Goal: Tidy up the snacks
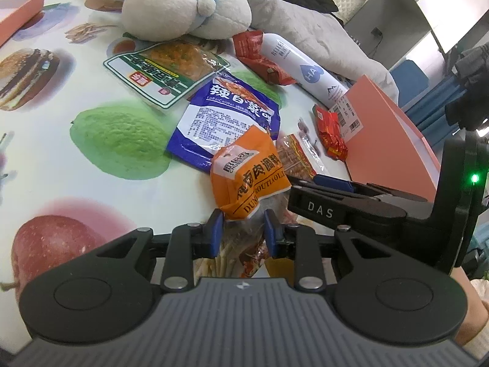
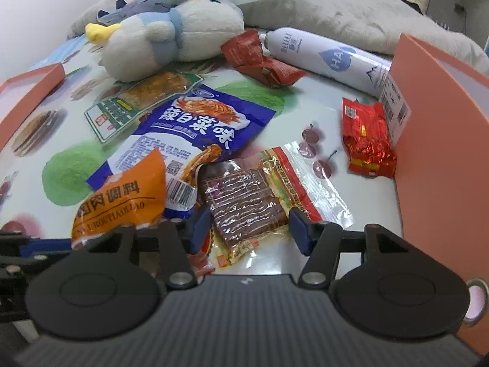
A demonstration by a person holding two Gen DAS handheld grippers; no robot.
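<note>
My left gripper [image 1: 243, 231] has its blue pads around the clear bottom edge of an orange seasoning packet [image 1: 249, 176], which looks raised off the table; it also shows in the right wrist view [image 2: 122, 195]. My right gripper [image 2: 249, 229] is open, its pads on either side of a brown dried-tofu packet [image 2: 244, 208] lying flat. Behind lie a blue snack bag [image 2: 195, 131], a green packet [image 2: 143, 98], a dark red wrapper [image 2: 259, 59] and a bright red foil packet [image 2: 366, 140].
An orange box [image 2: 443, 153] stands on the right, its lid [image 2: 27, 91] at the far left. A white spray bottle [image 2: 330, 58] lies beside the box. Plush toys [image 2: 165, 39] and grey fabric fill the back. The tablecloth [image 1: 76, 140] has food prints.
</note>
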